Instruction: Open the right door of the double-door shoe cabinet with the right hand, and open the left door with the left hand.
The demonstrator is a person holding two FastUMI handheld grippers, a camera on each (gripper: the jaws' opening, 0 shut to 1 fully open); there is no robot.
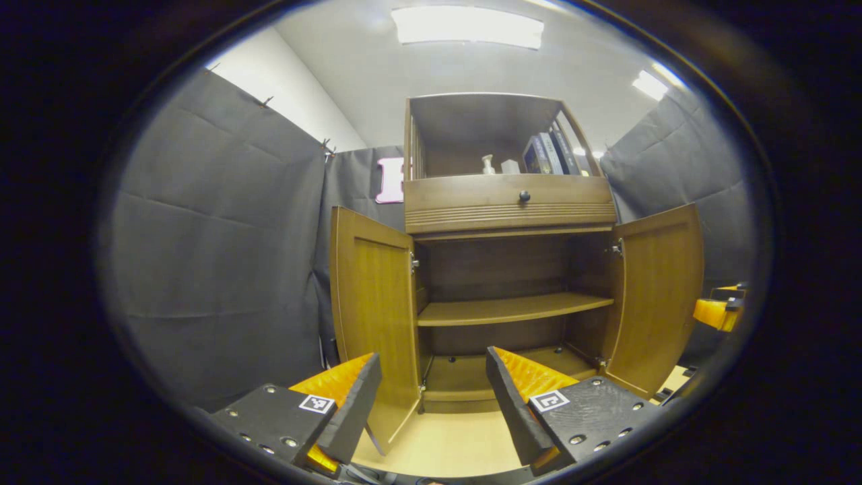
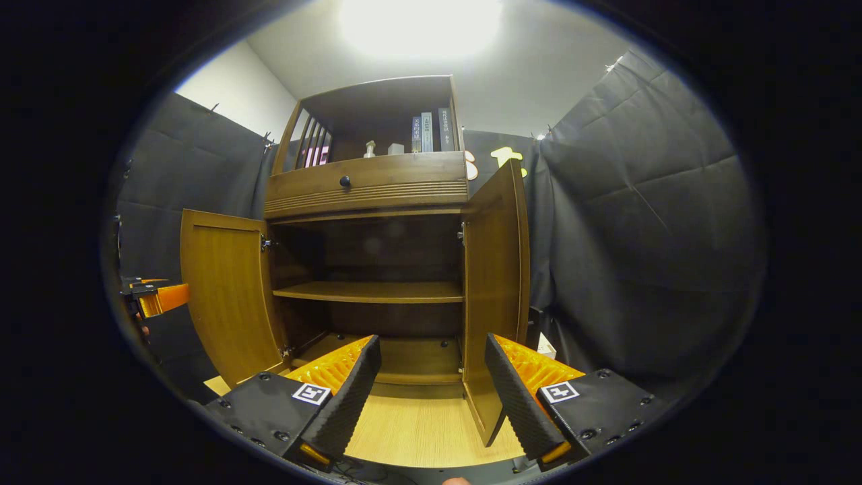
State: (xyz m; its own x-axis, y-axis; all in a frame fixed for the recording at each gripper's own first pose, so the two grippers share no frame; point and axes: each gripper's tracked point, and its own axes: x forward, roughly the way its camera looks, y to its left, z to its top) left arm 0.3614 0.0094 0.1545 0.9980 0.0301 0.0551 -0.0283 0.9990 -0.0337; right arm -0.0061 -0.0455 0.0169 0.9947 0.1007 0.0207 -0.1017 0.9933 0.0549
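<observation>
Standing wide at frame centre, both stiff hinged doors, left door (image 1: 370, 296) and right door (image 2: 495, 283), look best gripped by their free edges, while left gripper (image 1: 431, 404) and right gripper (image 2: 431, 397) gape apart, empty.

1. A drawer (image 1: 510, 202) with one dark round knob (image 1: 524, 196) runs across the unit beneath the open top shelf.
2. Books (image 2: 427, 131) stand upright at the right end of that top shelf.
3. A small pale pump bottle (image 1: 487, 164) stands near the shelf's middle, just beside a small white box (image 1: 510, 166).
4. Bright ceiling light panels (image 1: 467, 25) glow overhead.
5. A light wooden floor (image 2: 417, 424) spreads below.
</observation>
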